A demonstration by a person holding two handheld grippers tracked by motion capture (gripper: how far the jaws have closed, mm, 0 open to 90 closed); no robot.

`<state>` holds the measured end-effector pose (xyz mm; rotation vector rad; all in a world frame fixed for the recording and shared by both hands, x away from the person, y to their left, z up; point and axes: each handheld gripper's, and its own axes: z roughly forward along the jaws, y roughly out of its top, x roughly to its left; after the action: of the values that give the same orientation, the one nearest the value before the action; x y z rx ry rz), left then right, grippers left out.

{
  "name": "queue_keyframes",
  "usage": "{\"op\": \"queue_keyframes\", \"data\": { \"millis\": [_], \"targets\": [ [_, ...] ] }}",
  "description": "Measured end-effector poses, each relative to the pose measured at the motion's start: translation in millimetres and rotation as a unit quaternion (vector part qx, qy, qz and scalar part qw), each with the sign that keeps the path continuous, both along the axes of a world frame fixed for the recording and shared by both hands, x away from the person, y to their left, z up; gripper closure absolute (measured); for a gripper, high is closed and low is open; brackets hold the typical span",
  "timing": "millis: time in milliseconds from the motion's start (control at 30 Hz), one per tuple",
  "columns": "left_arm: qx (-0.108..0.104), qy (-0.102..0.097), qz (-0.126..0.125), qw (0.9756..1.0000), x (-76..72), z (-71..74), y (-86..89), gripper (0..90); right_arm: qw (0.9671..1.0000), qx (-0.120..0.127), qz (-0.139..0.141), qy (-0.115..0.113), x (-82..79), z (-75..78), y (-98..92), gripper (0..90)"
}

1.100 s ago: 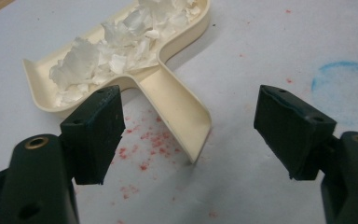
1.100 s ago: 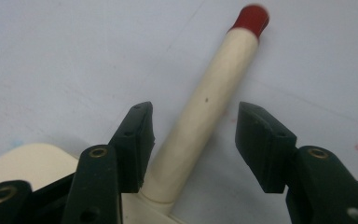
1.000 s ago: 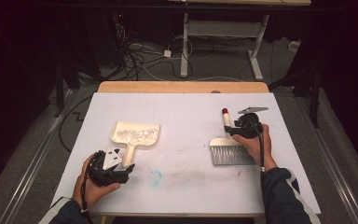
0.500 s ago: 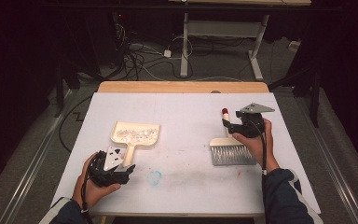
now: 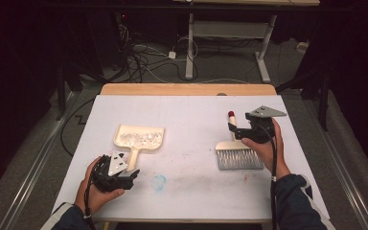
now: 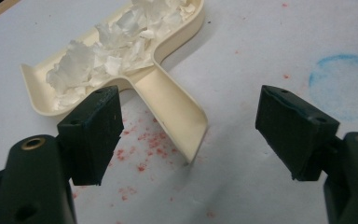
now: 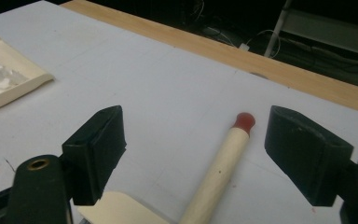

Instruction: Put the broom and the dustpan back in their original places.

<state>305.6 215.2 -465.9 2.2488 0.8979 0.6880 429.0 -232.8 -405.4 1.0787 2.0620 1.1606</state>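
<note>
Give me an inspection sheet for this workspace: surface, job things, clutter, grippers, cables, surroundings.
Surface: white table, red specks and a blue smudge.
Job's things: dustpan holding white paper scraps; brush lying flat, handle tip red.
Clutter: nothing seen.
Grippers: left gripper open beside the dustpan handle; right gripper has just been opening, brush handle lies between the jaws, untouched.
Cables: tangle on the floor behind.
Surroundings: dark room, desk frame beyond.

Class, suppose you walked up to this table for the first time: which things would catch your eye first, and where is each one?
A cream dustpan heaped with torn white paper scraps lies on the left of the white table, its handle pointing at the open left gripper. On the right lies a brush with grey bristles and a red-tipped handle; the right gripper, whose jaws have just been opening, hovers over that handle without pressing it.
</note>
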Motion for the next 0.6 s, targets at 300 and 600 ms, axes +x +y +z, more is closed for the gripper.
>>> {"op": "queue_keyframes", "data": {
  "millis": [300, 600],
  "targets": [
    [0.001, -0.001, -0.001, 1.0000, -0.7, 0.4, -0.1, 22.6, 0.9996, -0.006, 0.018, -0.019, -13.0, 8.3, 4.4, 20.0],
    [0.003, -0.001, -0.002, 1.0000, -1.0, 0.4, -0.4, 22.6, 0.9987, -0.016, 0.030, -0.038, -31.4, 16.2, 6.3, 20.4]
  ]
}}
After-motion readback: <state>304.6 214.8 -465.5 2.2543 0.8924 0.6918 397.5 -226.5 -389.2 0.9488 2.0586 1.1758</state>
